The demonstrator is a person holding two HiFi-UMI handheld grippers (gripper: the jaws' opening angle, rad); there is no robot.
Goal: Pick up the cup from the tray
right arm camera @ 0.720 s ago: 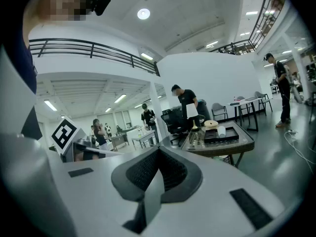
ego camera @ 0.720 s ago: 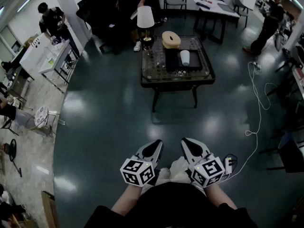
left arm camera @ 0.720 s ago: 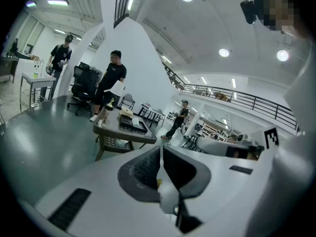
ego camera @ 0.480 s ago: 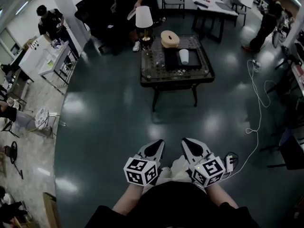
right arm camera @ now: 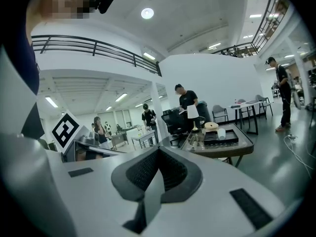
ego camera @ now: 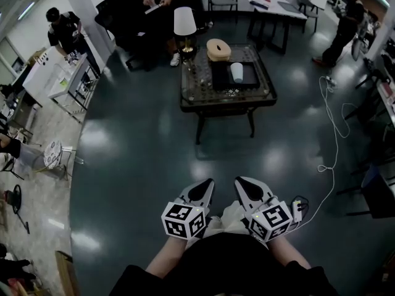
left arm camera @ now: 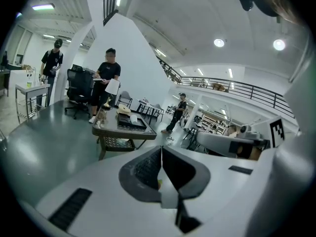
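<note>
A white cup stands on a dark tray on a low glass-topped table, far ahead across the floor. The cup and tray also show small in the right gripper view, and the tray in the left gripper view. My left gripper and right gripper are held close to my body, far from the table. Both have their jaws pressed together with nothing between them.
On the table are a lamp and a round tan box behind the tray. People stand beyond the table and at the far right. A white cable runs over the floor on the right; white tables stand at left.
The view has shifted slightly, with the table a little higher in the head view. Both grippers stay shut and in the same place near my body.
</note>
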